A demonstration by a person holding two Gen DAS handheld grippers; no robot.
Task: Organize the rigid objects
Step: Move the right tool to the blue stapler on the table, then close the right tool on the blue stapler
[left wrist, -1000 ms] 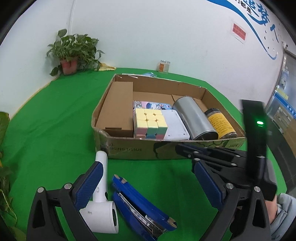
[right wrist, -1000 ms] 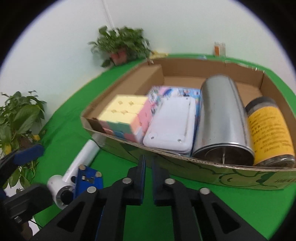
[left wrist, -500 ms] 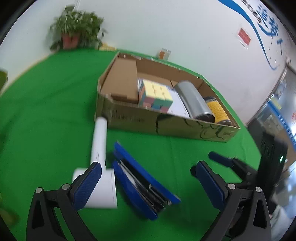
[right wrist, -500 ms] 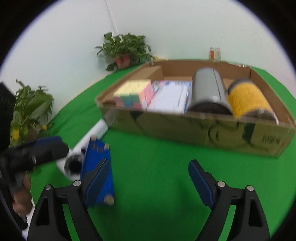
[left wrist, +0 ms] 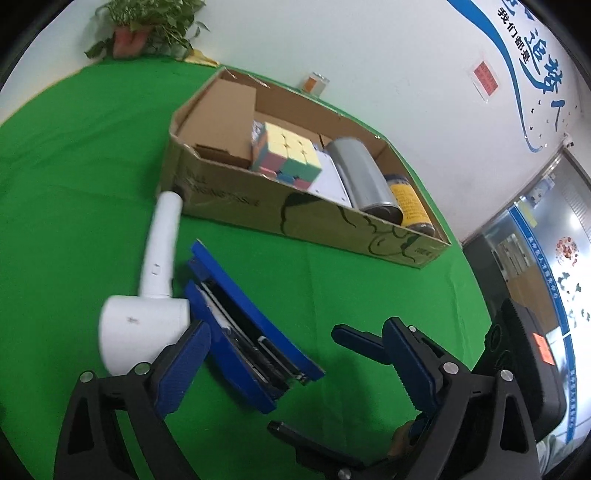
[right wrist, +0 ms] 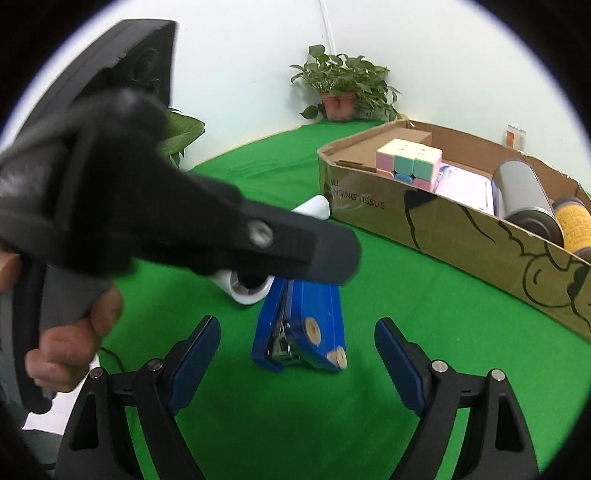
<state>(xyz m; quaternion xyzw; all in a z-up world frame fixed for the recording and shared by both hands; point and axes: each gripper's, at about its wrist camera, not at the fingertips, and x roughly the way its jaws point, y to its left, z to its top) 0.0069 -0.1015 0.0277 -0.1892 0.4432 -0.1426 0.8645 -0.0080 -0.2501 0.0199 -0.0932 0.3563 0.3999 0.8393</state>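
A blue stapler lies on the green cloth beside a white hair dryer, in front of a cardboard box. My left gripper is open, its jaws straddling the stapler's near end. My right gripper is open and empty, low over the cloth, facing the stapler end-on. The box holds a pastel cube, a white flat item, a silver can and a yellow-labelled can. The hair dryer is mostly hidden behind the left gripper's body in the right wrist view.
A potted plant stands at the far corner, another plant at the cloth's left edge. A small jar stands behind the box. The right gripper's fingertip shows in the left wrist view. White wall behind.
The right gripper opened and swung from the box down toward the stapler. The left gripper moved closer over the stapler and hair dryer.
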